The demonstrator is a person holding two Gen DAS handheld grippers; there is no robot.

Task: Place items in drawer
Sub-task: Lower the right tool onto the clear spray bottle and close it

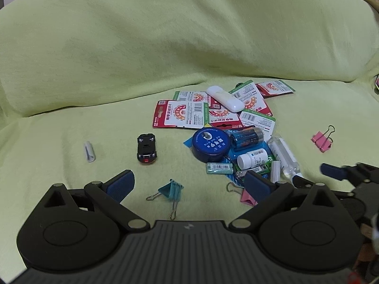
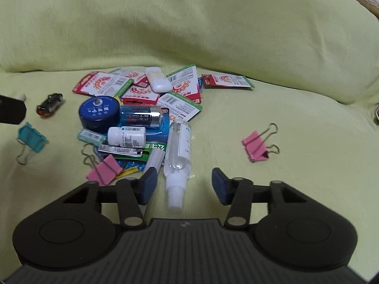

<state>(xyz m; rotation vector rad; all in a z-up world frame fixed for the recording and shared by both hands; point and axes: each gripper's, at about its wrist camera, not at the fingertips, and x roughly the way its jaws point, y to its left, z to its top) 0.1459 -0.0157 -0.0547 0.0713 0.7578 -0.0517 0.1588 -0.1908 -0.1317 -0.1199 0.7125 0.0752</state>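
Note:
A heap of small items lies on a yellow-green cover: a blue round tin (image 1: 210, 144) (image 2: 99, 113), a large battery (image 1: 247, 137) (image 2: 142, 118), a white pill bottle (image 1: 252, 158) (image 2: 126, 136), red and white packet cards (image 1: 180, 113) (image 2: 104, 84), a white case (image 1: 225, 98) (image 2: 158, 79). A clear spray bottle (image 2: 178, 151) lies between my right gripper's spread fingers. My right gripper (image 2: 183, 184) is open. My left gripper (image 1: 189, 185) is open above a teal binder clip (image 1: 171, 190). No drawer is in view.
A black toy car (image 1: 146, 148) (image 2: 50, 104) and a small white clip (image 1: 89, 151) lie left of the heap. Pink binder clips (image 2: 257, 145) (image 2: 104, 169) lie apart. A sofa backrest (image 1: 189, 35) rises behind. The right gripper's fingers (image 1: 331, 170) show at the left view's right edge.

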